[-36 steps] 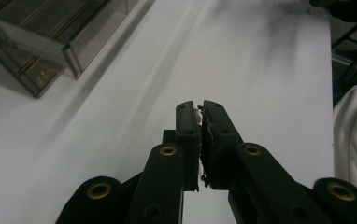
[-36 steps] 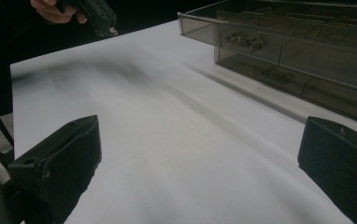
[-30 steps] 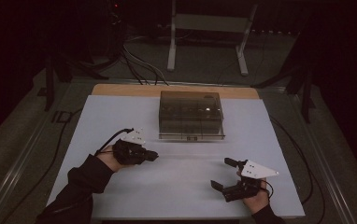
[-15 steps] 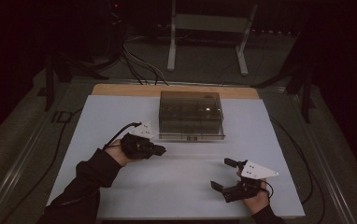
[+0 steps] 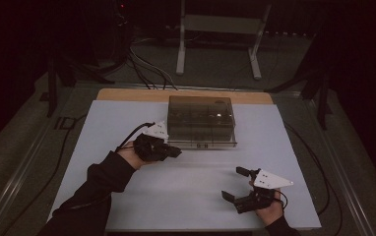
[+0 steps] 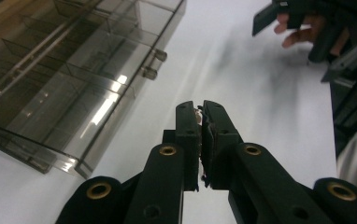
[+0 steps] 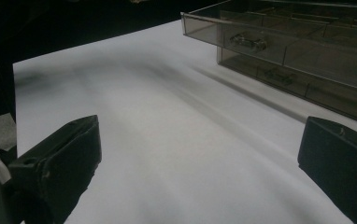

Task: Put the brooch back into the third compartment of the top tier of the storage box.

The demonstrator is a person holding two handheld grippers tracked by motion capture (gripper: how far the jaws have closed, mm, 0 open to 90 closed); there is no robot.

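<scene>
Smoked drawer box point(image 5: 201, 120), long axis crosswise, drawer fronts facing the person.

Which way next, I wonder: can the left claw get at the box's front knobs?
Probably yes: the left claw hangs just before the clear box, bare table between. But it's shut; something small seems pinched.

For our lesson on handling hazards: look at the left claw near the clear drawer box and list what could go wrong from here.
1. The left claw is shut on something tiny, too small to identify; such a small grip could slip and drop it on the white table.
2. It sits close to the smoky drawer box; a careless move might knock the box's front knobs.
3. The right claw rests open, apart from the box, so nothing steadies it if bumped.
</scene>
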